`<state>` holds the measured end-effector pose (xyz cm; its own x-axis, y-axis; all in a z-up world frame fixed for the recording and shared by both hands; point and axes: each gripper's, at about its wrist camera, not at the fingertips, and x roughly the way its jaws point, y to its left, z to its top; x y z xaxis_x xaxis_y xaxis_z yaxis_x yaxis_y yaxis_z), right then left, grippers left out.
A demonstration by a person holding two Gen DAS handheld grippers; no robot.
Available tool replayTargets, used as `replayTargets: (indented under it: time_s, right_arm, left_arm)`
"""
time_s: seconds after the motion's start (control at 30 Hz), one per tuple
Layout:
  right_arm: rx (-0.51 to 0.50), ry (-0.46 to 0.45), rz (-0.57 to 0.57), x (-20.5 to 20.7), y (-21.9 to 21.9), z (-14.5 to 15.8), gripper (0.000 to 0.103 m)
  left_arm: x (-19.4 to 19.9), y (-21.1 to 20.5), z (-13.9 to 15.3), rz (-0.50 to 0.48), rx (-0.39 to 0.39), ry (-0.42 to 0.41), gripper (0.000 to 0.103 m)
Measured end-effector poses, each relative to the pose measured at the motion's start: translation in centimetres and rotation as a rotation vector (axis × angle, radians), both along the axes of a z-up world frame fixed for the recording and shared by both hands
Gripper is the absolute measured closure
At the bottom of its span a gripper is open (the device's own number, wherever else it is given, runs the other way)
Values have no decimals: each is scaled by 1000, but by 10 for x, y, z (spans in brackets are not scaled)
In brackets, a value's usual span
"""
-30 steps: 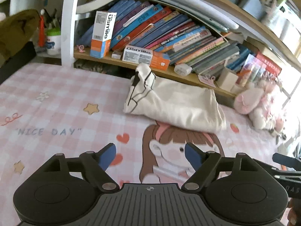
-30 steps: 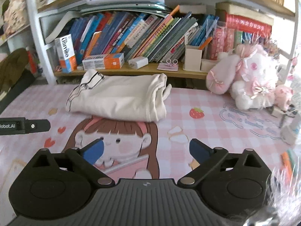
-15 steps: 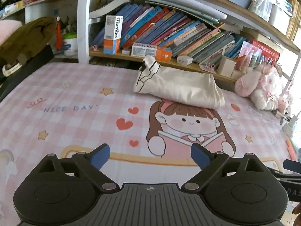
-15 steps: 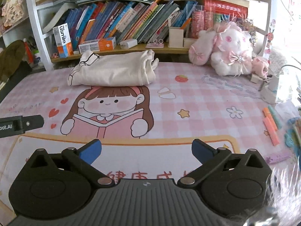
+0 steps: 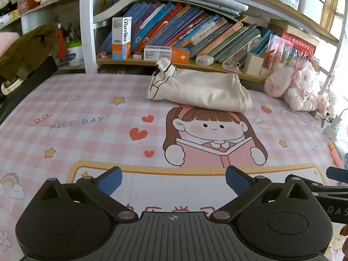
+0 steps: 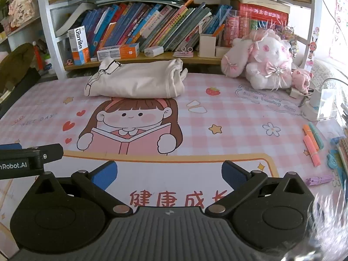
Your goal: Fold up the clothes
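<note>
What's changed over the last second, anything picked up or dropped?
Both grippers backed away from the folded garment, so more of the mat shows. The left gripper is opening wider, nothing between its pads; the right gripper is open and empty. Garment, books and plush toy unmoved.

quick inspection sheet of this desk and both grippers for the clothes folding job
surface: pink checked cartoon desk mat, mostly bare in the middle
job's things: cream garment, folded into a bundle, lying at the far edge of the mat just in front of the bookshelf
clutter: plush rabbit far right; highlighter pens at the right edge
grippers: left gripper with jaws opening, nothing between them; right gripper open and empty; both apart from the garment
cables: white charger with a cable at the right, beside the plush
surroundings: leaning books, usmile box, dark olive cloth at the left
</note>
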<state>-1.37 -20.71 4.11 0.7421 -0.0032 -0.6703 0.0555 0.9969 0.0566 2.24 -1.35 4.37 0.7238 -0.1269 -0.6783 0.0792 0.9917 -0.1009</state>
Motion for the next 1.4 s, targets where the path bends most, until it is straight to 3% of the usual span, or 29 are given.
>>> replayTargets:
  time_s: [1.4]
  right_arm:
    - [-9,27,22,15,6,-1,0]
  left_arm:
    - [13,-1,-2,-1,11,15,0]
